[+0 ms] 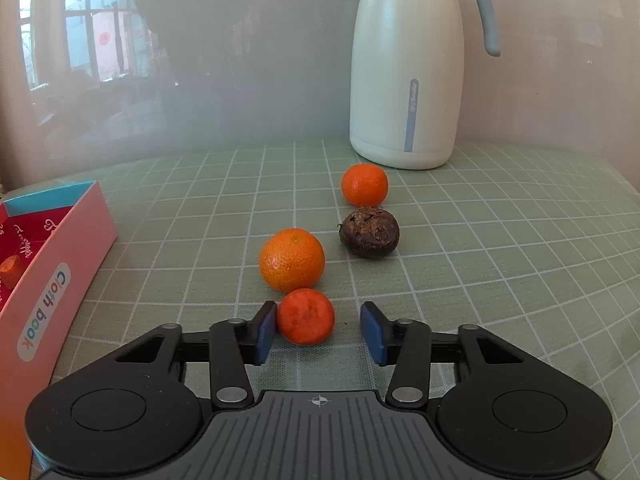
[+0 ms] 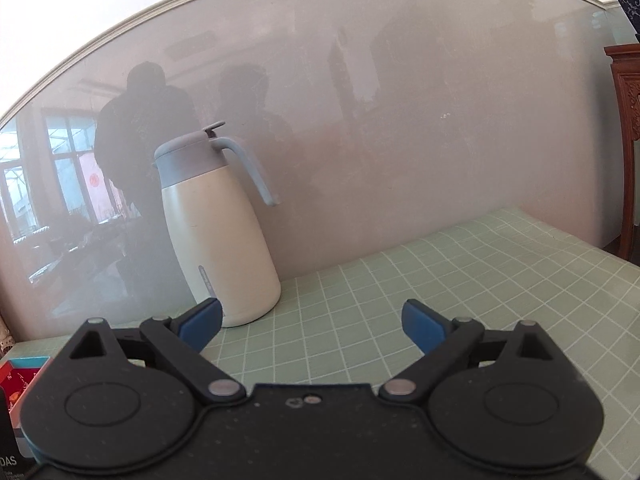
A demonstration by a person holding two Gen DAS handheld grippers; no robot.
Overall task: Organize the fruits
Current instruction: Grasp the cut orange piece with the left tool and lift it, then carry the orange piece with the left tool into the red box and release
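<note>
A green checked mat (image 1: 500, 264) spreads under and ahead of both grippers, backed by a glossy pale wall (image 1: 240, 80) that carries a dim reflection of a window and a dark figure. Far ahead and to the right of the left gripper (image 1: 320, 330) stands a cream jug (image 1: 404, 76) with a grey-blue lid and handle; the right wrist view shows the same jug ahead and to the left of the right gripper (image 2: 312, 322), whose blue pads are spread wide over bare mat with nothing between them. To the left of the left gripper lies an open pink box (image 1: 52, 280) marked "Cloth book", with a red lining and a bit of orange fruit showing inside. Just ahead of that gripper sits a large orange (image 1: 292, 259), and farther ahead to the right a dark wrinkled fruit (image 1: 369, 233), with a small orange (image 1: 364, 184) beyond it near the jug's base. A small reddish orange (image 1: 305, 317) lies between the left gripper's jaws, against the left pad (image 1: 265, 332), while the right pad (image 1: 374, 334) stands apart from it, so the fruit is not pinched.
</note>
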